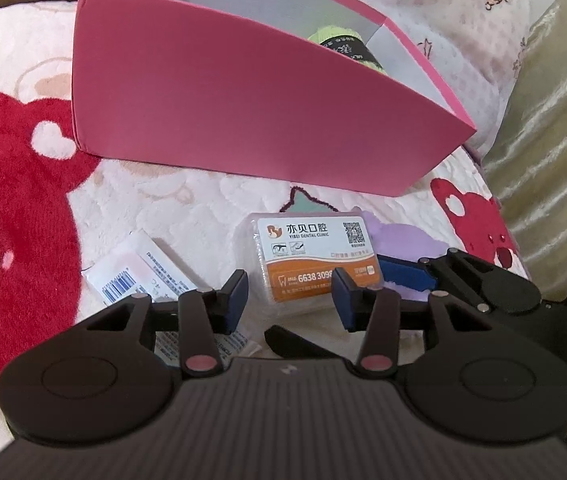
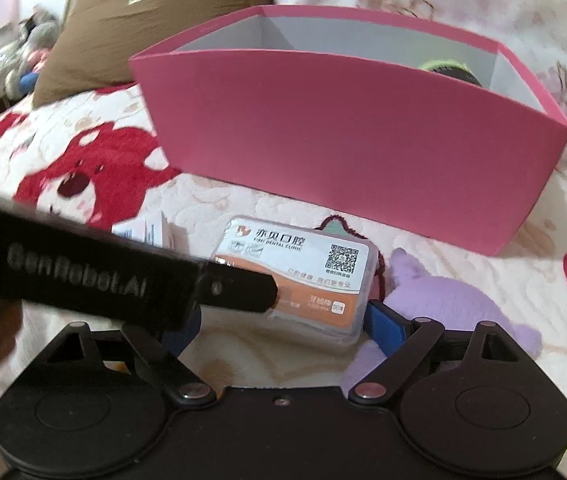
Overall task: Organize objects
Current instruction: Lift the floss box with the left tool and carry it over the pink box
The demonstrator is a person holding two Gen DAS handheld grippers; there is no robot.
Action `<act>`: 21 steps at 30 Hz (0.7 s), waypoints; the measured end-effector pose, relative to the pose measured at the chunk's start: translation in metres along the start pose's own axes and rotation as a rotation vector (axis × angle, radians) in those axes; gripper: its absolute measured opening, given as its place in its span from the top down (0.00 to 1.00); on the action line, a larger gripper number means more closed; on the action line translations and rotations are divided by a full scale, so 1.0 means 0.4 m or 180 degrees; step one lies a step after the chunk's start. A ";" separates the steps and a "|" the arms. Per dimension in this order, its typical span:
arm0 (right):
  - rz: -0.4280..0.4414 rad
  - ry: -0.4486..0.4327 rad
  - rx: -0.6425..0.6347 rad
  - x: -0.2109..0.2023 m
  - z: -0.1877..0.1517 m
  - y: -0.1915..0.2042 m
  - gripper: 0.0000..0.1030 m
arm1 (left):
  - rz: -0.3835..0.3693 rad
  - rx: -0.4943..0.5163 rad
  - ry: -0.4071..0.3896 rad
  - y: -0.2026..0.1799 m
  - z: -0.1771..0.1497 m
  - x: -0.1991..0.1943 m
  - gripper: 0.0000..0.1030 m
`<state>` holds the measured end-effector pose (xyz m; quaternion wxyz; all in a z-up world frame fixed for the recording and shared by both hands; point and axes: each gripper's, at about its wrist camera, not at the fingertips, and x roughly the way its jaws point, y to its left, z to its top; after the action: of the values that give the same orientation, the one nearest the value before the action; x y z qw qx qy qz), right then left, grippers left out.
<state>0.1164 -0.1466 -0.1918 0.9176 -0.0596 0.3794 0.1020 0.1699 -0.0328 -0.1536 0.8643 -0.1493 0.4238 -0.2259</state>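
Note:
A clear plastic dental-floss box (image 1: 311,260) with a white and orange label lies on the patterned blanket in front of a pink box (image 1: 243,108). It also shows in the right wrist view (image 2: 299,280), as does the pink box (image 2: 347,152). My left gripper (image 1: 289,300) is open and empty, its blue pads just short of the floss box. My right gripper (image 2: 283,326) is open, with a pad at each side of the floss box's near end; the left gripper's body crosses in front of it. A green and black item (image 1: 343,46) lies inside the pink box.
A white sachet with a barcode (image 1: 139,276) lies left of the floss box. A brown cushion (image 2: 143,20) sits behind the pink box on the left. A shiny olive cloth (image 1: 555,140) lies along the right. The blanket (image 1: 11,184) has red bear prints.

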 end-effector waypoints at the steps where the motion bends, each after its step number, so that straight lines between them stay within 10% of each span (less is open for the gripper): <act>1: -0.0006 -0.0003 -0.0030 -0.002 -0.001 0.002 0.13 | 0.0007 0.0022 -0.0014 -0.003 -0.004 -0.002 0.57; 21: 0.0025 -0.0195 -0.0005 -0.075 0.008 0.023 0.12 | 0.0166 0.0093 -0.0042 -0.056 -0.008 -0.077 0.57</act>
<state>0.0958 -0.1414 -0.1685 0.9284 -0.0557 0.3514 0.1077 0.1450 -0.0363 -0.1250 0.8748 -0.1271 0.4186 -0.2084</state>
